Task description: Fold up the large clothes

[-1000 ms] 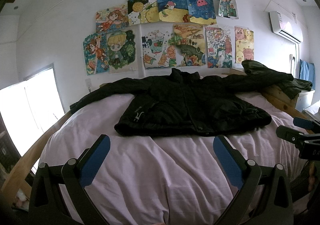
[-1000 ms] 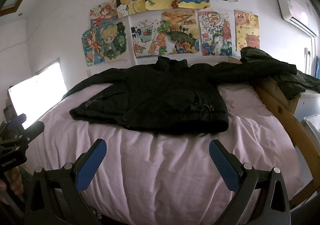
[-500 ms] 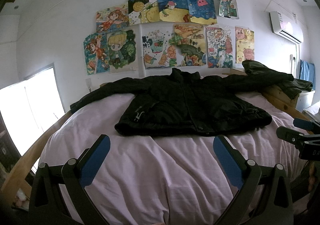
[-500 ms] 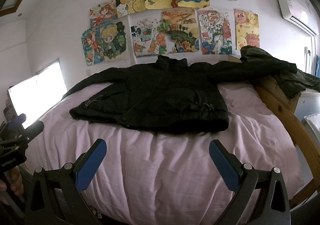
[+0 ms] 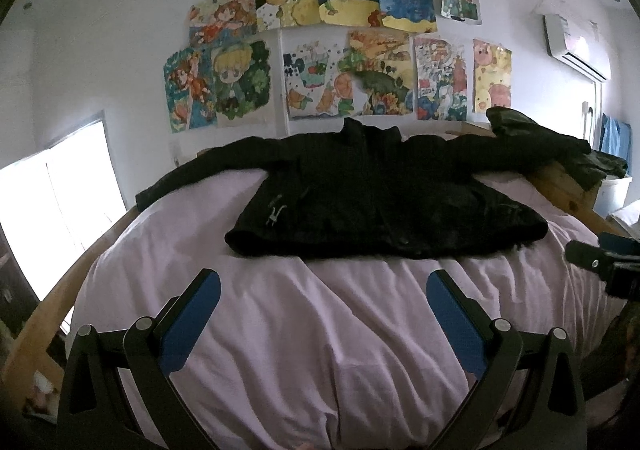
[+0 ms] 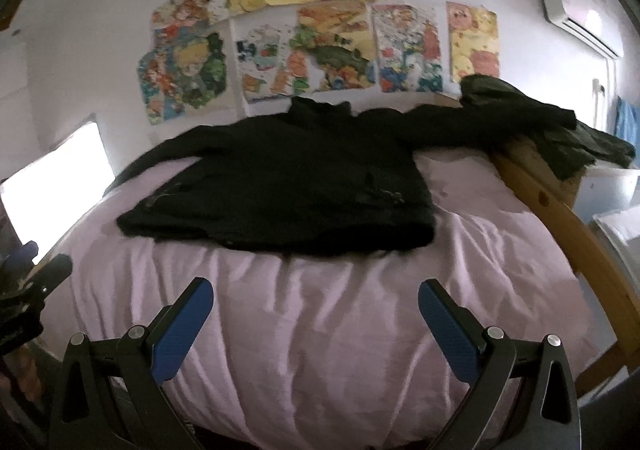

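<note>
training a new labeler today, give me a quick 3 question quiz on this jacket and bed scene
1. True or false: the left tool is shut on the black jacket.
2. What does the jacket lie on? A) a bare wooden table B) a pink sheet C) a chair
3. Fill in: the sleeve at picture right reaches onto the wooden ____ of the bed.

Key: 1 false, both it and the right tool are open and short of the hem; 2 B; 3 rail.

Right wrist view blurred: wall drawings [image 6: 320, 22] indistinct. Black jacket [image 6: 288, 186] zipper details unreadable; its left sleeve end [image 5: 140, 198] drops behind the mattress edge.
</note>
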Motion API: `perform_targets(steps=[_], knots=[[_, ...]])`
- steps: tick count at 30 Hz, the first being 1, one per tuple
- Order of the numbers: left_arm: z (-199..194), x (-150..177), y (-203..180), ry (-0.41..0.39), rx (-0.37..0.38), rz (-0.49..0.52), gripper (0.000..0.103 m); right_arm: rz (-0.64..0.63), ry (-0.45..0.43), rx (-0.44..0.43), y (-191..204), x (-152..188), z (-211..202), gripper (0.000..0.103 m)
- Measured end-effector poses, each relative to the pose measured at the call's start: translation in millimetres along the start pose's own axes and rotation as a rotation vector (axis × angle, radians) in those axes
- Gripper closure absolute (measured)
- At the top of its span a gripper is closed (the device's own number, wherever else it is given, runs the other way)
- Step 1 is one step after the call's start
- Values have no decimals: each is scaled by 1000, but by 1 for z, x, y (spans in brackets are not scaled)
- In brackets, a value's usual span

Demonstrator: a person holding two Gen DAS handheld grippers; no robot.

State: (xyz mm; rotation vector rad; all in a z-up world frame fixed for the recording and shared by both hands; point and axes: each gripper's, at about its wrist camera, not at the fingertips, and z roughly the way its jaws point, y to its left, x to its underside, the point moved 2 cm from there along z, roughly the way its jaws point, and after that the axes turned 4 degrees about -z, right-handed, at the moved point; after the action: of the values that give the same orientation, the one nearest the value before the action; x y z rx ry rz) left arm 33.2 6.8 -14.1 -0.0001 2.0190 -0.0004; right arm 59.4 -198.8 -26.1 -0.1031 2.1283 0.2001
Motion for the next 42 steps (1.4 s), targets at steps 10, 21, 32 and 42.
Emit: perform_targets(steps=[10,21,32,42], knots=[[13,-75,-15,126,36,45,2,43,140,-103,-58,-85,-17,0],[97,-197,-64,151,4,130,2,291,88,115,-206,-195,17,0],[291,-253,-114,238,117,41,2,578,-50,281,-366,-227,67,0],[422,-205,-173,272,224,121,2,860,17,441,-459,-149,112,0]])
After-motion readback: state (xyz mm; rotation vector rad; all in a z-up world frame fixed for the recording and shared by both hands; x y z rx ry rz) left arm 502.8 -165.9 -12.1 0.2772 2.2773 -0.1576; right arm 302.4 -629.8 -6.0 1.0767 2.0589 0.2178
